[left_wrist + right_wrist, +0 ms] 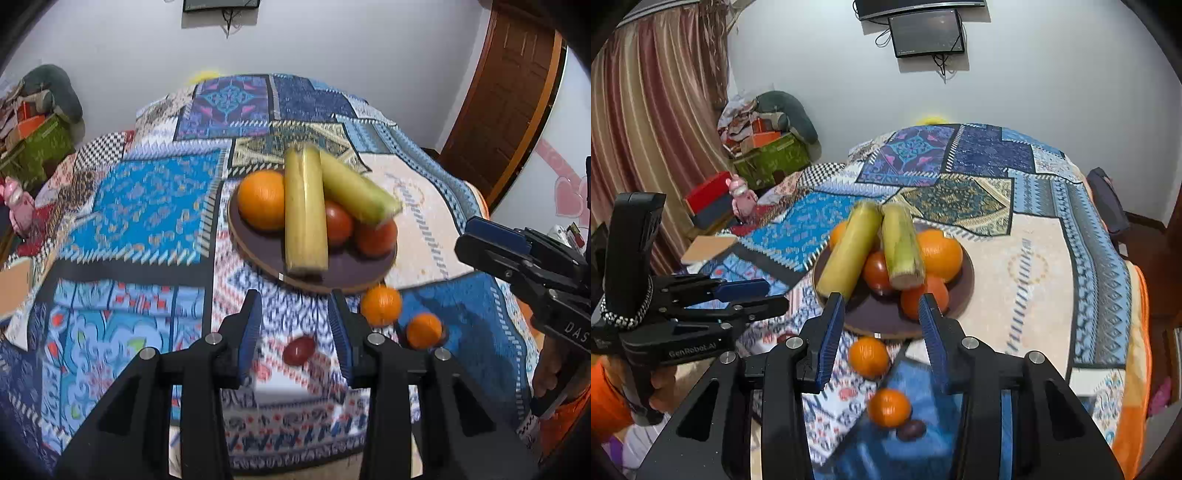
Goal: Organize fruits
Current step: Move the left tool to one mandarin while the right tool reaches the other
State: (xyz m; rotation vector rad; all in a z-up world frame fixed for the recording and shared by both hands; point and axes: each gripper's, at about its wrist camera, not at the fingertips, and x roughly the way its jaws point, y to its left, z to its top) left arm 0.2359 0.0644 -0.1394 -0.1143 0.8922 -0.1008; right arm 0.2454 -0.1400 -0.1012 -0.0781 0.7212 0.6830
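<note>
Between the left gripper's (295, 325) spread, empty fingers lay a small red fruit (299, 349), likely soft and best pinched gently at its middle. Just right of them sat two firm, roll-prone oranges (381, 305), near the plate's (258, 247) rim. The right gripper (882, 325) stood likewise spread, empty; open cloth surrounded everything.

plate (966, 291): my right tongs cover its near rim
dark fruit (911, 430): half behind a small orange (888, 407), kind unclear to me
whole scene: motion-blurred
</note>
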